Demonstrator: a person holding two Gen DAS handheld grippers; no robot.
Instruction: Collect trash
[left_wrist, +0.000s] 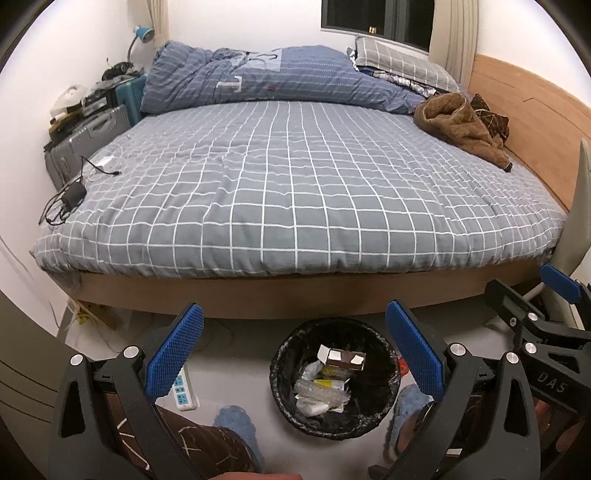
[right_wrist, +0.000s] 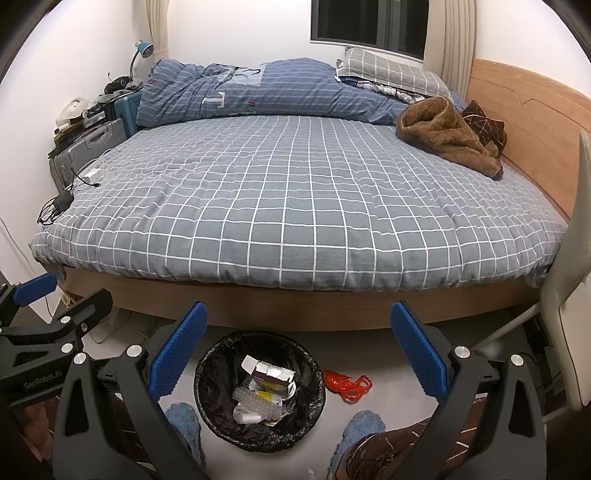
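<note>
A: Two grippers, left gripper (left_wrist: 293, 349) and right gripper (right_wrist: 299, 345), both spread wide, nothing pinched. Trash bin (right_wrist: 221, 428), lower centre, held wrappers; red scrap (right_wrist: 347, 384) lay just right of it on the floor.

B: Risk: flimsy scrap likely to slip from the pads (right_wrist: 417, 354). Room: grid-sheeted bed (right_wrist: 295, 206), headboard (right_wrist: 524, 122) at right.

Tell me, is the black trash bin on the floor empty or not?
Not empty. The trash bin holds a silver carton and clear plastic wrappers.
</note>
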